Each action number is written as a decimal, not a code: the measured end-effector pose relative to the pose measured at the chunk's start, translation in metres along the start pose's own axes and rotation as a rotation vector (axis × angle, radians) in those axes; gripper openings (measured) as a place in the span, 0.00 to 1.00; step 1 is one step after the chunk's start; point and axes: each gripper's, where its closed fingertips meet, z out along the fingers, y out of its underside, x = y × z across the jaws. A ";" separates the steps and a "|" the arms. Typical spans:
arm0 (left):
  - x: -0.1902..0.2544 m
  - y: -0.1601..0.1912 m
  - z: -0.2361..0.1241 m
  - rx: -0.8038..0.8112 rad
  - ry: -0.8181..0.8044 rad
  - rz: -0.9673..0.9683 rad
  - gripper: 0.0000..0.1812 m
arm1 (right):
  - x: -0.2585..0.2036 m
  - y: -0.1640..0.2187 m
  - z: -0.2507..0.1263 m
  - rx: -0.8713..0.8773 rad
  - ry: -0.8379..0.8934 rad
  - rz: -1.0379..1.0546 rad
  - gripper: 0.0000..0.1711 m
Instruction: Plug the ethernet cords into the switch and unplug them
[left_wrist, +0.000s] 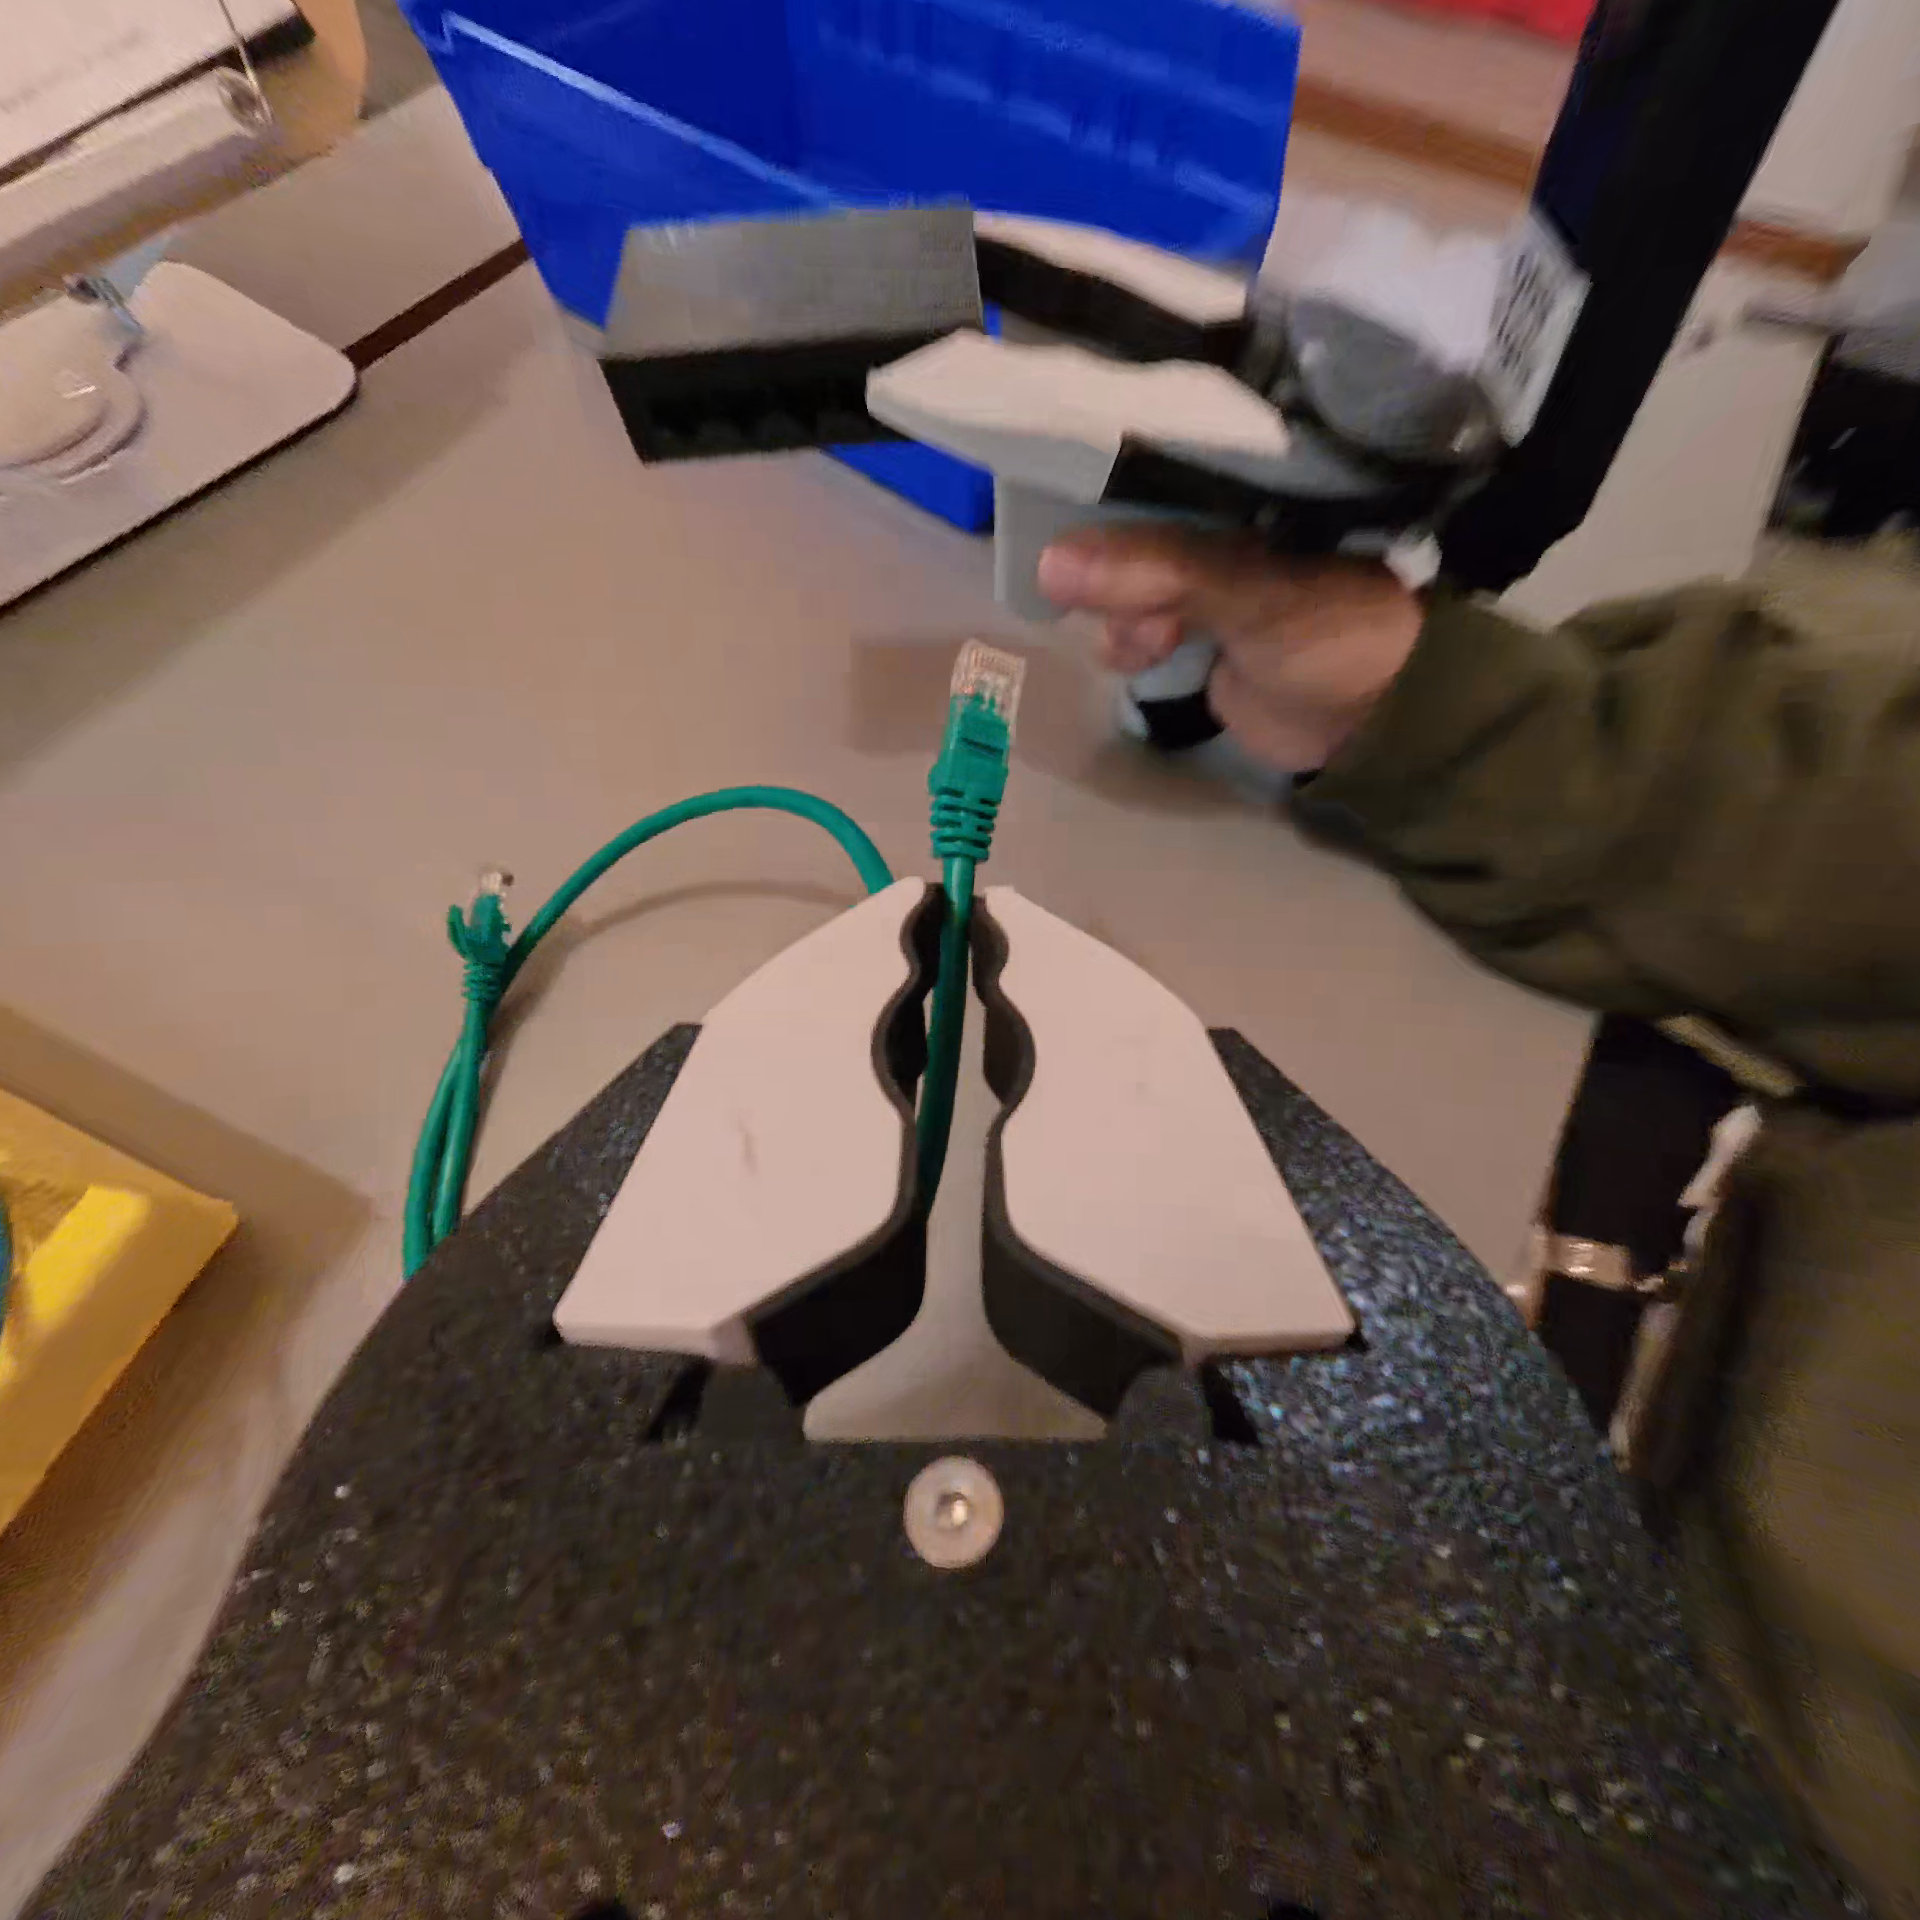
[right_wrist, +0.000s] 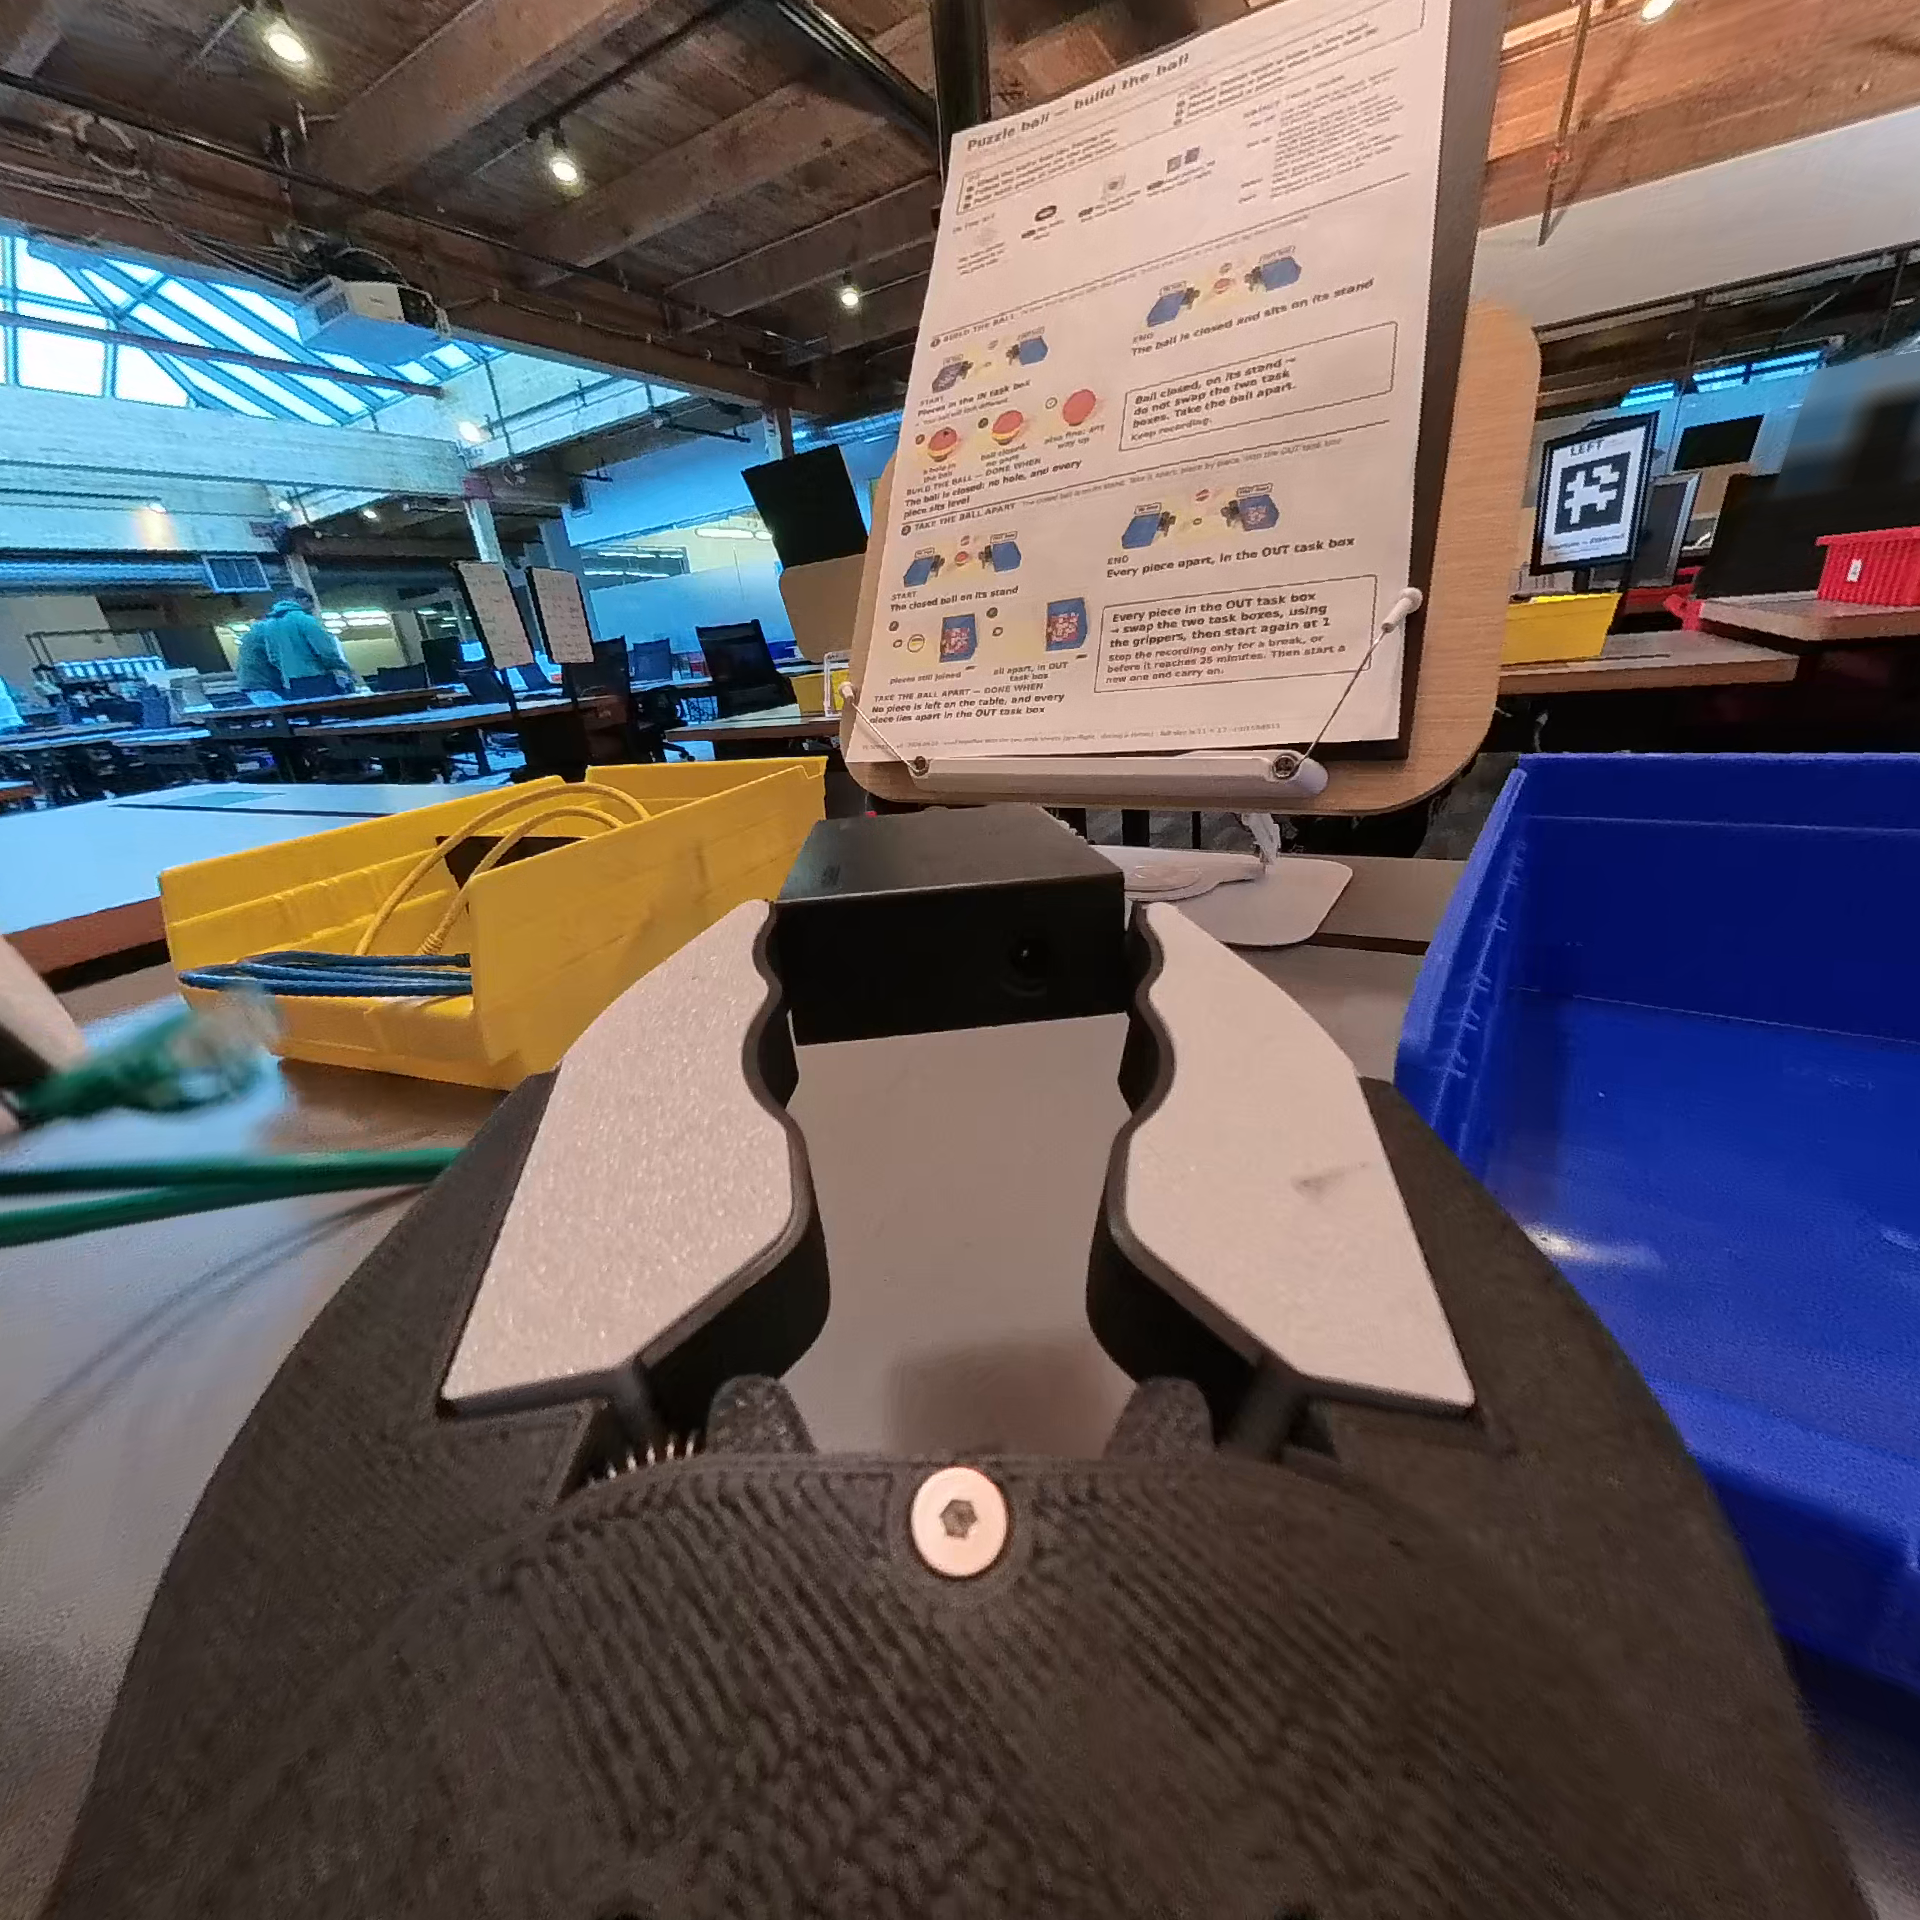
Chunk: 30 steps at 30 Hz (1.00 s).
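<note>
My left gripper (left_wrist: 954, 902) is shut on a green ethernet cord (left_wrist: 940, 1049) just behind its plug (left_wrist: 971, 748), which sticks out forward past the fingertips. The cord loops back to the table, where its other plug (left_wrist: 480, 920) lies. My right gripper (right_wrist: 951, 925) is shut on the black switch (right_wrist: 951, 940) by its end and holds it above the table. In the left wrist view the switch (left_wrist: 790, 332) hangs blurred up ahead of the plug, its row of ports facing me, with the right gripper (left_wrist: 940, 322) gripping its right end. The green cord (right_wrist: 208, 1179) shows at left in the right wrist view.
A blue bin (left_wrist: 883, 114) stands behind the switch; it is at right in the right wrist view (right_wrist: 1662, 1143). A yellow bin (right_wrist: 499, 935) with yellow and blue cords sits at left. A stand with an instruction sheet (right_wrist: 1174, 416) is behind. A sleeve (left_wrist: 1610, 810) reaches in from the right.
</note>
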 end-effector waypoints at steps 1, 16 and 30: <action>0.001 -0.009 -0.008 0.033 0.029 -0.034 0.03 | 0.000 0.000 0.000 0.001 0.000 0.002 0.36; -0.040 -0.017 -0.048 0.176 0.069 -0.247 0.03 | 0.000 -0.001 -0.001 0.006 -0.001 -0.001 0.36; -0.085 0.073 0.016 -0.281 -0.162 0.023 0.03 | 0.000 -0.001 -0.001 0.007 -0.003 0.005 0.36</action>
